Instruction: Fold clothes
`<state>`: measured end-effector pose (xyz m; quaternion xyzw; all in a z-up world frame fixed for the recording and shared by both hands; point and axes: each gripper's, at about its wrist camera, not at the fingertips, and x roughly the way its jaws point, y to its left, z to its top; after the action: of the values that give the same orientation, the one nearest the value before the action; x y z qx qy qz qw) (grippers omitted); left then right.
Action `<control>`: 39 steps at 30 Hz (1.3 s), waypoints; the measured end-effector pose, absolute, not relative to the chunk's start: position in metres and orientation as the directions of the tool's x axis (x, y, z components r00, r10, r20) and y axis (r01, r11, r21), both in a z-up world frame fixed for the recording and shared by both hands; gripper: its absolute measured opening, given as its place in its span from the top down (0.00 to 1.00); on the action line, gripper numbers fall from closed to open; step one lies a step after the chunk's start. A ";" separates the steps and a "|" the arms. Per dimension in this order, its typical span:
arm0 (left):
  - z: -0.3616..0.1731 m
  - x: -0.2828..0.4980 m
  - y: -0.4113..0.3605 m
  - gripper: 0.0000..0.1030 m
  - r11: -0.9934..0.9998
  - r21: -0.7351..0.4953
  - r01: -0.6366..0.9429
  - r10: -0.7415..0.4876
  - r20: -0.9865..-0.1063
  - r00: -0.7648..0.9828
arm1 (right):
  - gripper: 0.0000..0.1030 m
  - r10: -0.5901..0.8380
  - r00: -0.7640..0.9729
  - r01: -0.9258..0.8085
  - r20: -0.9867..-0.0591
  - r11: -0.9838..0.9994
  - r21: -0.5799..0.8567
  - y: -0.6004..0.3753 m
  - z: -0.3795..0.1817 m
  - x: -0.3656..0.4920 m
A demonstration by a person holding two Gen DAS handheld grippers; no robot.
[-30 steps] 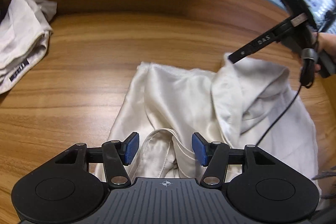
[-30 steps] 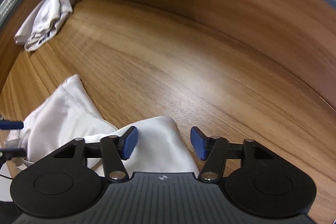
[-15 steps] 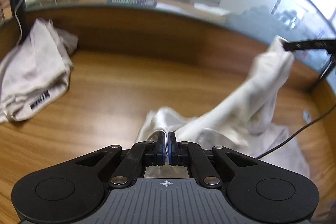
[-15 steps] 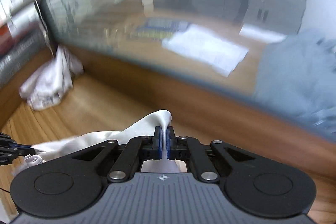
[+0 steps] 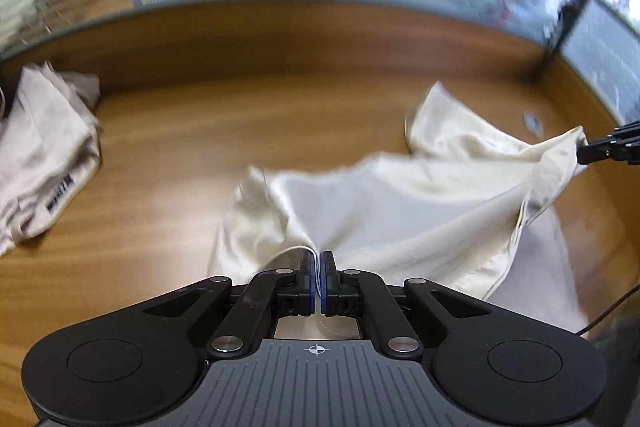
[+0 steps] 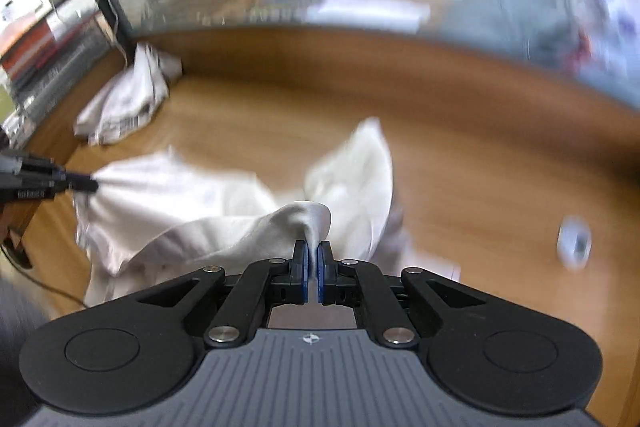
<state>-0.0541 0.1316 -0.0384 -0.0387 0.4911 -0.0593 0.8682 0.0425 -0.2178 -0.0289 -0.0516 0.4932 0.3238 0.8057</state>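
Left gripper (image 5: 318,277) and right gripper (image 6: 313,267) each pinch an edge of the cream-white cotton garment (image 5: 400,211), jaws clamped on cloth. Lifted and stretched between them, likely to spread it flat on the wooden table (image 5: 248,115) for folding. Crumpled pale garment (image 5: 44,155) sits well apart, far left.

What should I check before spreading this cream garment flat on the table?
1. Left gripper shut on the cream garment: ok.
2. Right gripper shut on it: ok.
3. Cloth between the grips taut: not ok, it sags in folds.
4. Far hem off the wooden table: not ok, it trails there.
5. Other garment pile away from the drop area: ok.
6. Which edges are pinched: cannot tell, blurred.
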 end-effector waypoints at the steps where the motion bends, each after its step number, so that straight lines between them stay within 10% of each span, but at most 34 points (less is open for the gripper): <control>1: -0.045 -0.058 0.129 0.95 0.990 -0.119 0.076 -0.141 -0.860 0.491 | 0.95 0.461 0.286 -0.561 -0.840 0.791 0.242 -0.219 -0.041 0.032; 7: -0.071 -0.070 0.121 0.92 0.988 -0.099 0.116 -0.139 -0.896 0.422 | 0.89 0.391 0.183 -0.533 -0.902 0.810 0.243 -0.216 -0.101 -0.012; 13: -0.071 -0.064 0.133 0.58 0.993 -0.107 0.046 -0.116 -0.883 0.456 | 0.67 0.384 0.207 -0.583 -0.900 0.787 0.202 -0.208 -0.082 -0.003; 28: -0.111 0.023 0.160 0.46 0.937 -0.225 -0.268 -0.071 -0.872 0.484 | 0.31 0.387 0.238 -0.574 -0.891 0.796 0.192 -0.122 -0.117 0.145; 36: -0.131 0.042 0.149 0.46 0.949 -0.193 -0.250 -0.061 -0.890 0.452 | 0.37 0.314 0.222 -0.573 -0.923 0.808 0.137 -0.084 -0.161 0.167; 39: -0.136 0.047 0.145 0.70 0.957 -0.173 -0.233 -0.055 -0.897 0.439 | 0.76 0.296 0.230 -0.573 -0.927 0.811 0.117 -0.084 -0.167 0.168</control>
<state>0.0469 0.1446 -0.1363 -0.1366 0.5271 0.0530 0.8371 0.1679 -0.0843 -0.1674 -0.1251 0.5534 0.2807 0.7742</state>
